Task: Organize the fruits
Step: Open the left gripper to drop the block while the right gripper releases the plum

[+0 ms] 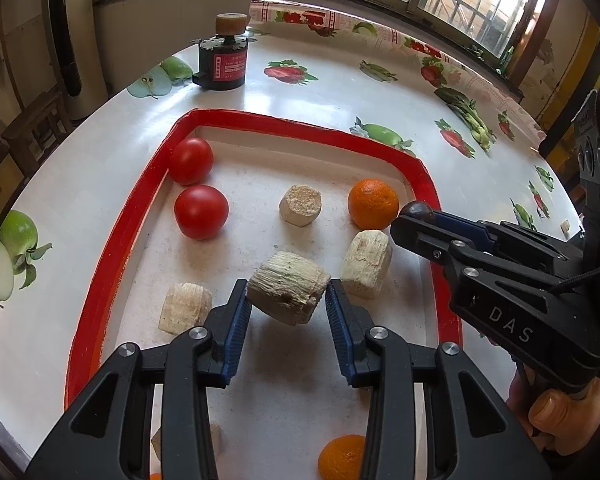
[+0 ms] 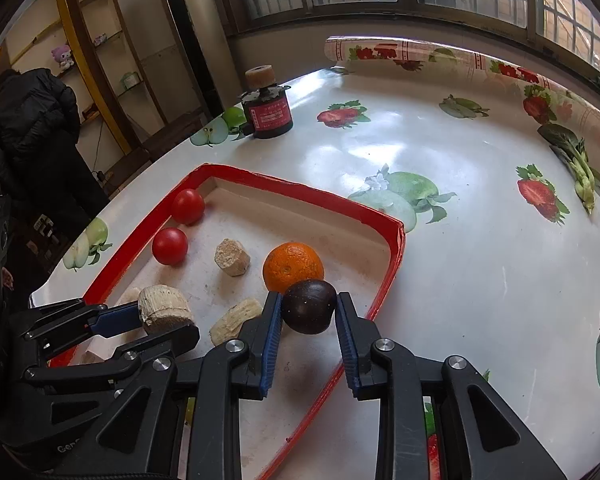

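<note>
Our left gripper (image 1: 288,300) has its jaws closed on a pale, fibrous cane piece (image 1: 287,293), pinched between the blue pads (image 1: 238,322) and lifted clear of the tray floor, with its shadow below it. Our right gripper (image 2: 309,312) has its jaws closed on a dark round fruit (image 2: 309,306), held just in front of an orange (image 2: 293,265) and above the tray.

Both loads hang over the tray (image 1: 112,240), a shallow white one with a red rim. In the left view the right gripper (image 1: 414,224) comes in from the right with the dark fruit (image 1: 417,210) at its tip, just beside the orange (image 1: 373,203). Three more cane pieces lie loose on the tray: one (image 1: 366,264) just right of the held piece, one (image 1: 185,308) to its left, and one (image 1: 301,205) farther back near the middle. Two tomatoes sit at the far left, one (image 1: 191,160) touching the rim in the corner, the other (image 1: 201,211) just before it. A second orange (image 1: 342,458) shows low between our left fingers.

The tray rests on a table (image 2: 440,240) under a glossy fruit-print cloth. A black and red cylinder (image 2: 267,112) stands near the far edge.
</note>
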Available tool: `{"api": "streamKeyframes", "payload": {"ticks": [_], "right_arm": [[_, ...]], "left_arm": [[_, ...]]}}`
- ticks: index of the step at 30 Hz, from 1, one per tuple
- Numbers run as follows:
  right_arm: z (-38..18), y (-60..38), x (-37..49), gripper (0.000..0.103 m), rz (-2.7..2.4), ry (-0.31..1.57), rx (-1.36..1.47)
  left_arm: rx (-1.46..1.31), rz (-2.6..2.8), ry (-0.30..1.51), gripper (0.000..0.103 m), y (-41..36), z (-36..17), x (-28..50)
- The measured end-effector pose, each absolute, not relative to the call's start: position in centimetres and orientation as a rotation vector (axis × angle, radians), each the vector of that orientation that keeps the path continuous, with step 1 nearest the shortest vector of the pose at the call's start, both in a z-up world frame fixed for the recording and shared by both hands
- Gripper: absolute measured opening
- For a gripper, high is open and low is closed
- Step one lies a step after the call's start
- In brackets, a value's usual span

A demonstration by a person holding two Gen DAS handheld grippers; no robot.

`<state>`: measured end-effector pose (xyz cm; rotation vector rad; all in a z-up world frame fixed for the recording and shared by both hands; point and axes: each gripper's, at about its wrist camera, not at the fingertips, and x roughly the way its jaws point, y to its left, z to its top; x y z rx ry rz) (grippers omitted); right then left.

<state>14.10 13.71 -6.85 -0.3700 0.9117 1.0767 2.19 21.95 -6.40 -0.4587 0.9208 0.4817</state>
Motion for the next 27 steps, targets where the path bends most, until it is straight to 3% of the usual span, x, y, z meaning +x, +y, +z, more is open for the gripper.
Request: {"api": "streamKeyframes", "payload": {"ticks": [6,9,14,26,27], "right_arm": [[-6.9,13.6,14.0,0.03,1.08,0.91,-0.366],[-6.8,13.6,14.0,0.036,1.084,0.908,-0.368],[-6.2,13.2,13.7,0.042,1.096,0.896,-0.358],[-4.1,10.5,12.6,0.049,1.157,0.867,-0.306],[-3.9,10.2,12.5,0.052,1.165,0.864,-0.304]], "left_arm": [[-0.466,0.49,0.93,0.036,22.0,-6.5,2.1],[-0.472,0.49,0.929,0.038,22.0,-6.4,2.0],[-0.465,0.491,0.909,0.051,21.5,-5.8,1.2],[-0.408,0.487,0.892,0.052,19.3,-5.1,-1.4],[-0.406,0.49,0.891,0.055,19.1,-5.0,-1.7]]}}
